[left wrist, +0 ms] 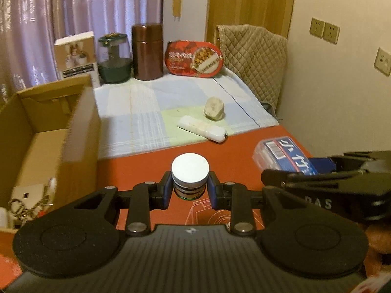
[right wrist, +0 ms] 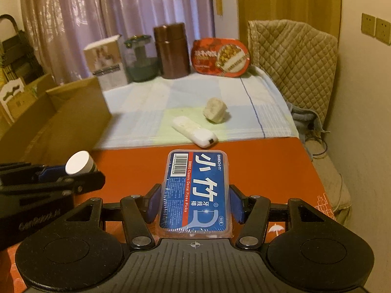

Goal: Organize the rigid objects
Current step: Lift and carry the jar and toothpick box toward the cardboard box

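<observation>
Bedroom corner, purple curtains, red surface [left wrist: 232, 151] with a checked cloth [left wrist: 151, 112] over its far half. Cardboard box [left wrist: 48, 131] sits left of the left fingers, open top, some clutter inside.

Left gripper [left wrist: 190, 191]: fingers narrow, pinching a small jar [left wrist: 190, 171] just under its white lid; the jar stands upright between the pads. Right gripper [right wrist: 194, 202]: fingers clamped on the long sides of a floss box [right wrist: 196, 190], which runs lengthwise ahead of the fingers, label up. Both items look lifted clear of the surface.

Step in hand, as I judge it: carry both to the cardboard box. To do it well, keep the jar upright, take the left load in first since the box is on that side, clear the near flap before lowering, and don't let the two grippers cross. The floss box is gripped at its rear half, so it could pivot; keep it level.

Looks: jar has a ribbed white cap and dark label band. Floss box is clear plastic, blue-red label, barcode at far end. Ahead of the fingers on the cloth: a white remote [right wrist: 194, 131] and a pale lump [right wrist: 215, 109], untouched.
</observation>
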